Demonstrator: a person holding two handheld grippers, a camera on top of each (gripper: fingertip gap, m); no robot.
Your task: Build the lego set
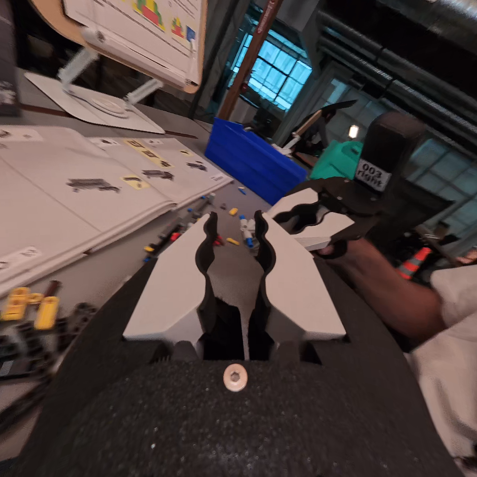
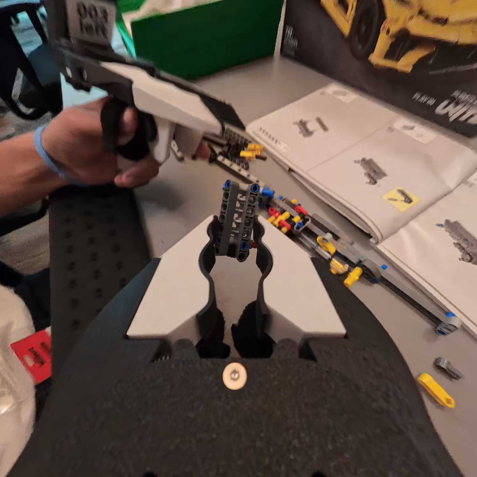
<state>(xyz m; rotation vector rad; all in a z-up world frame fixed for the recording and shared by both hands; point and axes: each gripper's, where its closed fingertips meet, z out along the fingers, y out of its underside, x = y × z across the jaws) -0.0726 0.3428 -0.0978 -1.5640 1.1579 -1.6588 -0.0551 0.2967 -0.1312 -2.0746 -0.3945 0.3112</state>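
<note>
My right gripper (image 2: 236, 219) is shut on a dark grey Technic frame (image 2: 238, 204) with blue pins and holds it upright above the table. My left gripper (image 1: 235, 216) is open and empty, tilted above loose pieces (image 1: 233, 211). In the right wrist view the left gripper (image 2: 227, 139) is at the upper left, its tip by a black assembly with yellow parts (image 2: 249, 152), which also shows in the left wrist view (image 1: 31, 307). A long grey beam assembly (image 2: 361, 260) with red, yellow and blue pins lies along the open instruction booklet (image 2: 361, 154). The right gripper (image 1: 296, 219) shows at the right of the left wrist view.
The set's box (image 2: 387, 51) stands at the back right, a green box (image 2: 206, 33) behind. A yellow piece (image 2: 436, 389) and a small grey piece (image 2: 446, 366) lie at the right. A blue bin (image 1: 247, 160) and a tablet stand (image 1: 103, 103) are on the table. Some 6 centimeters of space lies between my two pairs of fingers. The yellow piece (image 2: 436, 389) is closer to my right gripper, around 20 centimeters from its tips; the left tips are 25 centimeters off.
</note>
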